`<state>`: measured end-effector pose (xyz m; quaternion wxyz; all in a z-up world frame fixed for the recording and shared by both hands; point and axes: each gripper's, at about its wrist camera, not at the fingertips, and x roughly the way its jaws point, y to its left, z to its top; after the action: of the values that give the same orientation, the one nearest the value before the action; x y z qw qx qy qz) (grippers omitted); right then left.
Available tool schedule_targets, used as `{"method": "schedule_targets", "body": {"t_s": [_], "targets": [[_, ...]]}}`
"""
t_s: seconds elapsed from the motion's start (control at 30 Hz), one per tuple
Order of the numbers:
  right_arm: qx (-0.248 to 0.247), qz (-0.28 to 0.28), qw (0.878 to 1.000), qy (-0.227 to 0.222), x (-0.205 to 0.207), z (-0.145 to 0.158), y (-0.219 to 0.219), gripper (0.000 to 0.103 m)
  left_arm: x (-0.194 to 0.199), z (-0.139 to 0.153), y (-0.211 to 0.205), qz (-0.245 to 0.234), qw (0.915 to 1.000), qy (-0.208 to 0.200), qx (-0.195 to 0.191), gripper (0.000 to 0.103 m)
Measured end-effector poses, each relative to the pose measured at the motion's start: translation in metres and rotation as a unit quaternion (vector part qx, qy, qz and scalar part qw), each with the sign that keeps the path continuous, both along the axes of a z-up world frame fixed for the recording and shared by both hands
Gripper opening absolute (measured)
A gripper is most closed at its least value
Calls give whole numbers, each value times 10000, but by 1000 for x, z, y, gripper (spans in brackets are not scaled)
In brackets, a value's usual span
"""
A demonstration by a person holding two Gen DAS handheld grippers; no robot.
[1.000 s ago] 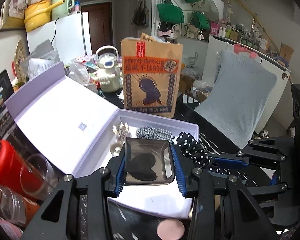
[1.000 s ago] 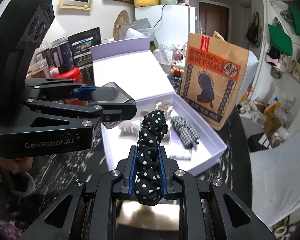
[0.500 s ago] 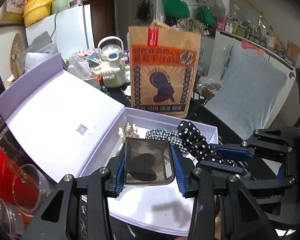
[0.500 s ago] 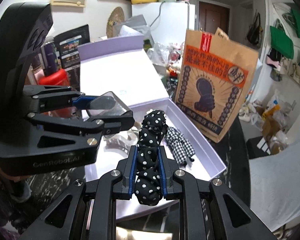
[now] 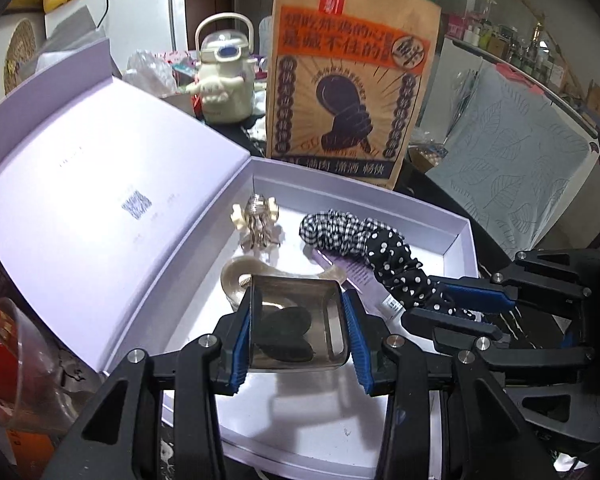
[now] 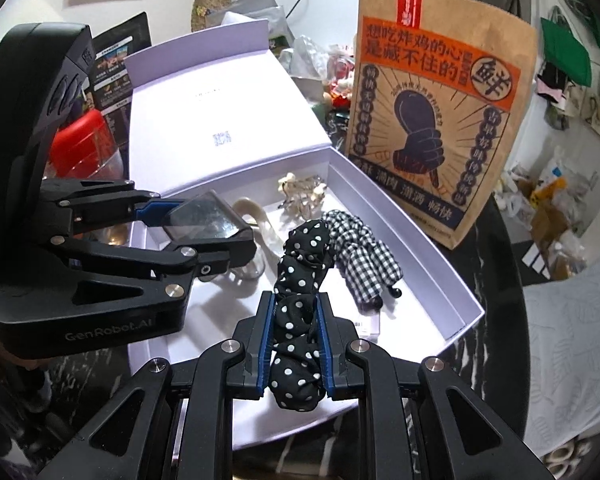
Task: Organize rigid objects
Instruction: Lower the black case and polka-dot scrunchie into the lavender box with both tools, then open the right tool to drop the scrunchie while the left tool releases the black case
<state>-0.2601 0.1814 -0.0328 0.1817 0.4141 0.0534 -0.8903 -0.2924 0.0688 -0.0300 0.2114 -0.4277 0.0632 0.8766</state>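
Cluttered counter carries a box (image 5: 456, 236). Left tool (image 5: 298, 330) clamps a stiff, slippery case (image 5: 296, 332) by its sides; right tool (image 6: 296, 344) pinches a soft scrunchie (image 6: 300, 280), at 3 o'clock.

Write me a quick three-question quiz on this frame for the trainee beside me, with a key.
1. True or false: the left gripper holds a smoky clear case over the lavender box.
2. What is the right gripper shut on? A) checked scrunchie B) polka-dot scrunchie C) claw clip
3. Fill in: the checked scrunchie lies inside the ____.

Key: 1 true; 2 B; 3 box.
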Motion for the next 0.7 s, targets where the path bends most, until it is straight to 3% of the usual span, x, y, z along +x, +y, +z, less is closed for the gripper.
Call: {"method": "schedule_targets", "body": {"t_s": [0.2,0.7], "targets": [[19,-3,9999,-117,-5,-10,-3,20,-5,-12,-1,105,9998,-139,-55,41],[187,-90,9992,-355,-8,-32,-8,19,7,-15,6,31,9997,18,-242,41]]}}
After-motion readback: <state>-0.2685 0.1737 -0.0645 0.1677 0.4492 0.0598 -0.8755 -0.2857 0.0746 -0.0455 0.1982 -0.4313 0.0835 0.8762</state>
